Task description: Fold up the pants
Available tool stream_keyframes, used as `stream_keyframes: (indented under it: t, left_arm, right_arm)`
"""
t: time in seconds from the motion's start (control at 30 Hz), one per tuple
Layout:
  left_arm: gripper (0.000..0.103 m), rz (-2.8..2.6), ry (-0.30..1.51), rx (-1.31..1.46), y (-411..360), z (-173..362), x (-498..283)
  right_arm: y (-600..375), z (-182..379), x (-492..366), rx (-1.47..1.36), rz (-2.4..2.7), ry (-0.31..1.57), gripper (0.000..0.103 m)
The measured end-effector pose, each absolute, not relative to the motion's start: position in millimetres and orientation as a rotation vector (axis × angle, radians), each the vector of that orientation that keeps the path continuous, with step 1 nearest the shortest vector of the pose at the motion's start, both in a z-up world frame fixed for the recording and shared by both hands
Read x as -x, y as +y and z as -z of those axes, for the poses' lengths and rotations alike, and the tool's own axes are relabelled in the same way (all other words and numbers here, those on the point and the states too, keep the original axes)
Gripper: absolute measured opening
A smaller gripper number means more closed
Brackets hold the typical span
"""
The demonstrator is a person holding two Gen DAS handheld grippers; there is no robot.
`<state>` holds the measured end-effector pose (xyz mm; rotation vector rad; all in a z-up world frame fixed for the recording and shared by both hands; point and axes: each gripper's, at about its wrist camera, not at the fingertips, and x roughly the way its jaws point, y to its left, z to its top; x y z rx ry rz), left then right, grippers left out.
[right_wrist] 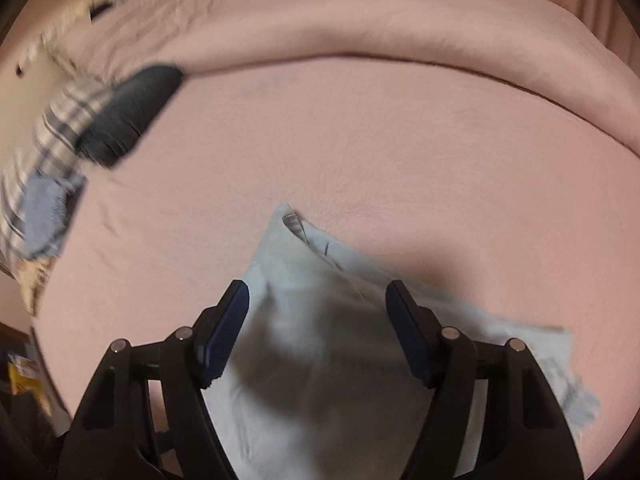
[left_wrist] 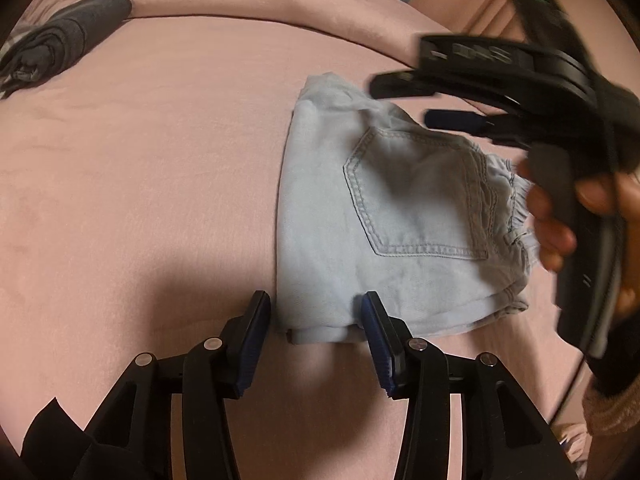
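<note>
Pale denim pants (left_wrist: 400, 216) lie folded into a compact packet on the pink bed (left_wrist: 140, 180), back pocket uppermost, well clear of the rolled duvet along the bed's far edge; waistband end toward the person's hand (left_wrist: 556, 220).

Left tongs (left_wrist: 316, 322) part open, straddling the packet's near corner; one blue pad just off the fold edge, the other at the hem; neither pad visibly pressing, nothing held.

Right tongs (right_wrist: 318, 320) stand wide over the far end of the pants (right_wrist: 320, 360); cloth lies under and between the jaws, but the pads stand apart from it; no grip; right wrist view blurred, so contact underneath cannot be told.

Dark rolled garment (left_wrist: 64, 48) and a plaid cloth (right_wrist: 48, 152) sit at the bed's far left corner, well apart.

Risks, as judged: fold looks about done, so the main hazard is undoing it; a left pad snagging the hem on leaving could drag the corner open; the right tongs could catch the puffed upper layer and flip it back; soft bedding gives little friction, so a nudge may slide the whole packet askew.
</note>
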<state>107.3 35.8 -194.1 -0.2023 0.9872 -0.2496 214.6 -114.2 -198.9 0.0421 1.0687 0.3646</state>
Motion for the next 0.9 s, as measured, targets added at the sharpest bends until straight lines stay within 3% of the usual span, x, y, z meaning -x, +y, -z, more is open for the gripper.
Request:
stream_keyframes:
  t: [0.2,0.23,0.3,0.47,0.77,0.8,0.87,0.9]
  left_arm:
    - [0.049,0.243,0.987,0.175,30.4,194.2,-109.4]
    - [0.049,0.243,0.987,0.171,30.2,191.9,-109.8]
    - [0.049,0.241,0.991,0.162,32.1,189.3,-114.3]
    - [0.049,0.229,0.992,0.151,38.3,182.3,-113.2]
    - [0.049,0.196,0.997,0.082,21.3,184.1,-126.8]
    - [0.049,0.193,1.003,0.072,19.8,185.6,-128.2]
    - [0.049,0.186,1.007,0.054,17.3,186.7,-129.5]
    - [0.049,0.186,1.006,0.05,17.0,186.3,-128.1]
  right_arm:
    - [-162.1,203.8,-176.1,-0.035,-0.318,1.086,0.069]
    - [-169.9,203.6,-172.3,-0.024,-0.294,1.094,0.061]
    - [-192.4,198.7,-152.8,-0.037,-0.273,1.084,0.057]
    - [-244.0,175.7,-114.9,-0.128,-0.209,1.037,0.068]
    - [-286.5,211.0,-92.3,-0.385,-0.205,1.096,0.068]
    - [-283.5,216.4,-90.9,-0.425,-0.23,1.103,0.067]
    - [-271.7,223.9,-89.4,-0.477,-0.27,1.111,0.052]
    - [-268.3,224.6,-87.3,-0.461,-0.257,1.098,0.05]
